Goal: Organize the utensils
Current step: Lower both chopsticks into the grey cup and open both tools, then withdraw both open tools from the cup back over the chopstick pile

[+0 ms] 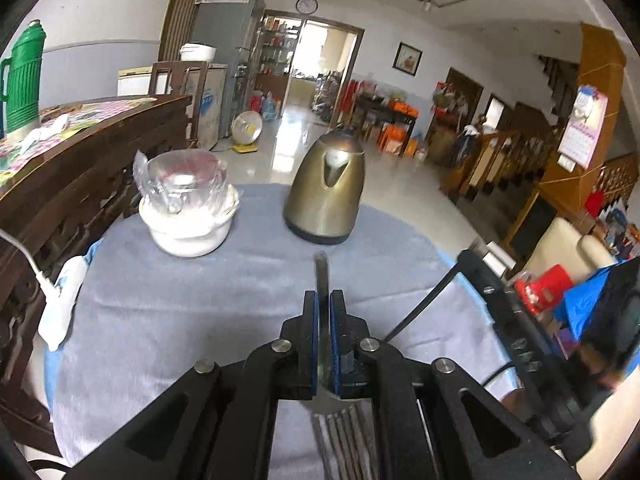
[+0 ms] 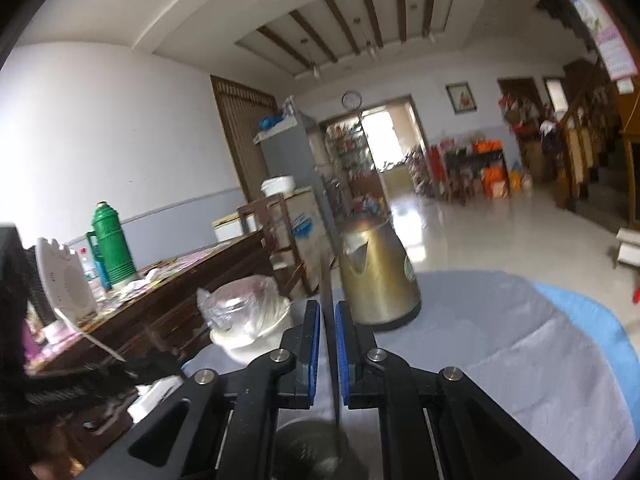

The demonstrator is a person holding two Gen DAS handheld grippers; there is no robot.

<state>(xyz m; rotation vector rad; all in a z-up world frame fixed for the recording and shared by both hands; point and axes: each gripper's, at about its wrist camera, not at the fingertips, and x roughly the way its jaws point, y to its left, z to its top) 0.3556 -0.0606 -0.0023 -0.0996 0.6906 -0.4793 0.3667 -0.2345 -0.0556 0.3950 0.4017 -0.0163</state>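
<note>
My left gripper [image 1: 324, 300] is shut on a metal fork [image 1: 322, 276]; its handle sticks forward between the blue pads and its tines [image 1: 346, 440] hang below, near the camera. My right gripper [image 2: 328, 310] is shut on a metal spoon or ladle [image 2: 329, 320]; its thin handle points up and forward, and its round bowl [image 2: 308, 448] lies below the jaws. Both are held above the round table with a grey-blue cloth [image 1: 200, 300]. The right gripper's black frame [image 1: 516, 320] shows at the right of the left wrist view.
A brass-coloured electric kettle [image 1: 328, 192] stands at the table's far side, also in the right wrist view [image 2: 376, 276]. A white pot holding a plastic-wrapped glass jar [image 1: 188, 204] stands left of it. A dark wooden table [image 1: 80, 148] with a green thermos [image 1: 24, 76] lies to the left.
</note>
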